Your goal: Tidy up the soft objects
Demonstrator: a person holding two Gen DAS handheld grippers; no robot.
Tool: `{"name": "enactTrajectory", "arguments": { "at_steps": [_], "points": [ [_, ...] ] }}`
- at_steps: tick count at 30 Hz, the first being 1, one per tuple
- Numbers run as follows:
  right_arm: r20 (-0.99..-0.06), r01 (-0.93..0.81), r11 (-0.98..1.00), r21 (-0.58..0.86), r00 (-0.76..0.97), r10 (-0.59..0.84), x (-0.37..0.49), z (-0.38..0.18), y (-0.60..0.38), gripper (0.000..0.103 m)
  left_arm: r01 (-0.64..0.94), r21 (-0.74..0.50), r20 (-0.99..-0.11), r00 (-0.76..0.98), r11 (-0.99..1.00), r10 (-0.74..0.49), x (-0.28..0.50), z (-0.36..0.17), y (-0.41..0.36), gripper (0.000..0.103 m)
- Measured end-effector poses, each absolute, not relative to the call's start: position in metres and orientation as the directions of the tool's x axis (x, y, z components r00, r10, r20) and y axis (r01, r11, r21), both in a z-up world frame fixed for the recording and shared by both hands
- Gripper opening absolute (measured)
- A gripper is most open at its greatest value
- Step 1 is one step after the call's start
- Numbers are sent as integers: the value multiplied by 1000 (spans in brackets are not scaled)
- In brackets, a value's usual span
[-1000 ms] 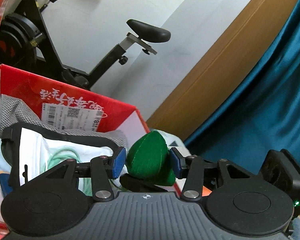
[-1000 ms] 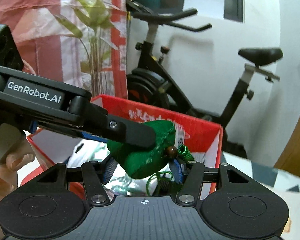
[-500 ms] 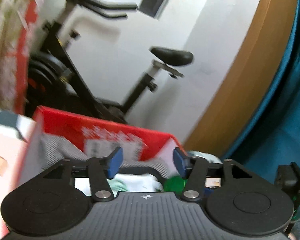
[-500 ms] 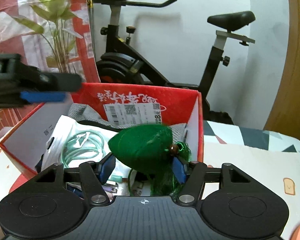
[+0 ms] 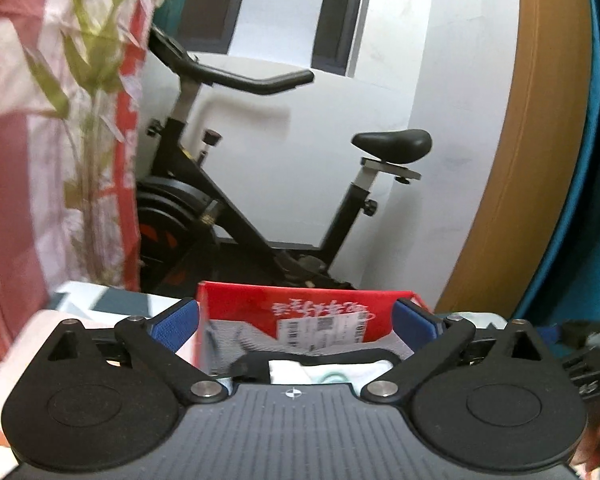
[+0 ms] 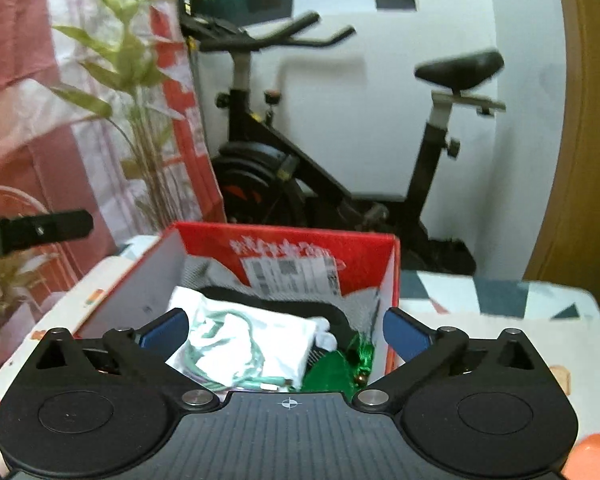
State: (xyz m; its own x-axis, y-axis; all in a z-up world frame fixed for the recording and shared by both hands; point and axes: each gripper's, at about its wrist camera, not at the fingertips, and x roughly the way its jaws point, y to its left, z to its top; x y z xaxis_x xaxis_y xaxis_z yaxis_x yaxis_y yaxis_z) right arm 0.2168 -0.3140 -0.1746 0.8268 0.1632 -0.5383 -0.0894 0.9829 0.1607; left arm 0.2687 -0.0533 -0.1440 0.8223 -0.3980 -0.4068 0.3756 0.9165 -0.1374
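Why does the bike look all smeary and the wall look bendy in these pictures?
In the right wrist view the exercise bike is smeared, mostly its seat and handlebars, because the camera was moving; in the left wrist view the red box and the plant are blurry too, while the left gripper stays sharp. The brown door frame curves because the fisheye lens bends straight lines near the edges.

The box (image 6: pixel 284 248) stands on the table (image 6: pixel 500 312). In the box, the pouch (image 6: pixel 328 372) lies at the near right, just right of the packet (image 6: pixel 244 340); a mesh cloth (image 6: pixel 360 300) lies behind both. The exercise bike (image 6: pixel 340 184) stands behind the table, the plant (image 6: pixel 140 92) at its left.
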Motion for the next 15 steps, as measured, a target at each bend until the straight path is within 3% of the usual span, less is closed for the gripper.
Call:
{"name": "enactTrajectory", "arguments": {
  "at_steps": [6, 15],
  "points": [
    [-505, -74, 991, 112, 855, 121, 185, -142, -296, 103, 300, -40, -379, 878, 953, -293, 232, -119, -36, 103],
    [-426, -24, 995, 95, 902, 62, 129, -100, -273, 103, 267, -25, -317, 912, 963, -261, 183, -77, -9, 103]
  ]
}}
